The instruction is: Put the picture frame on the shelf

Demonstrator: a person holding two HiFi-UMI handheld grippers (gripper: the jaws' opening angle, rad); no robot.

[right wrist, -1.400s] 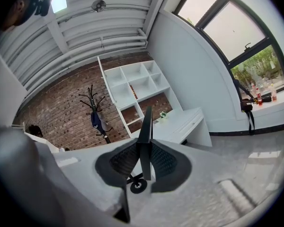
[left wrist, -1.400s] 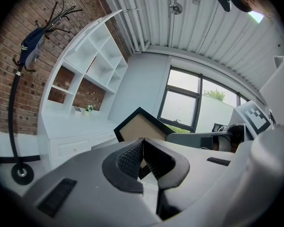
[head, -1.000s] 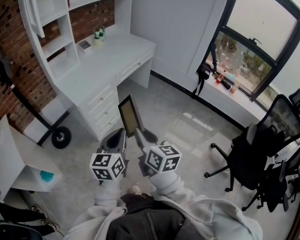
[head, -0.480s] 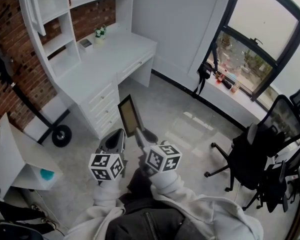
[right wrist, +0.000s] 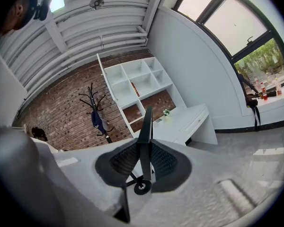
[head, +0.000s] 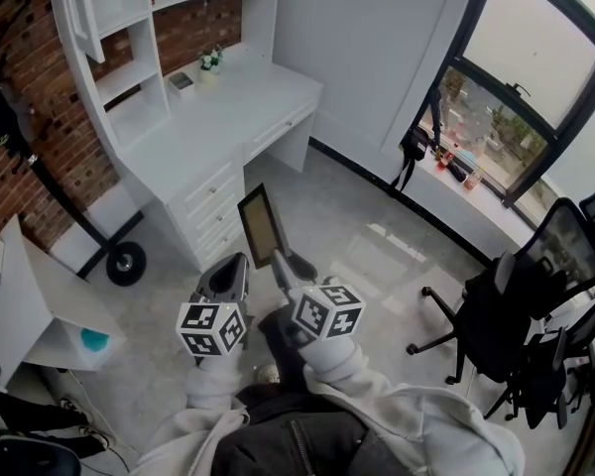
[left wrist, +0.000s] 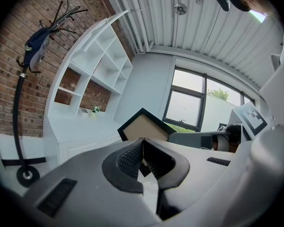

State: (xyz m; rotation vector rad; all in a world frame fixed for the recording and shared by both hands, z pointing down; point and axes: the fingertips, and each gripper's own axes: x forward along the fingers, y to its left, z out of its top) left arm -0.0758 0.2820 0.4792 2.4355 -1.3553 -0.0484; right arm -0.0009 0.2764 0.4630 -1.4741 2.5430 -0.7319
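The picture frame [head: 258,226], black-edged with a tan board face, is held upright above the grey floor in the head view. My right gripper [head: 279,262] is shut on its lower edge. In the right gripper view the frame [right wrist: 146,121] stands edge-on between the pads of that gripper [right wrist: 145,146]. My left gripper [head: 235,266] hangs just left of the frame, shut and holding nothing, its pads [left wrist: 130,156] meeting. The frame [left wrist: 146,129] shows beyond them. The white shelf unit [head: 129,43] rises over a white desk [head: 228,112] at the upper left, well ahead of both grippers.
A small potted plant [head: 210,59] and a little box [head: 181,81] sit on the desk. A coat stand's wheeled base [head: 126,264] is left of the drawers. A white table [head: 25,310] stands at the left edge. Black office chairs [head: 511,315] crowd the right, below the window [head: 516,77].
The desk and shelf unit have shifted right and slightly down in the head view. Both grippers keep their places and the right one still holds the frame.
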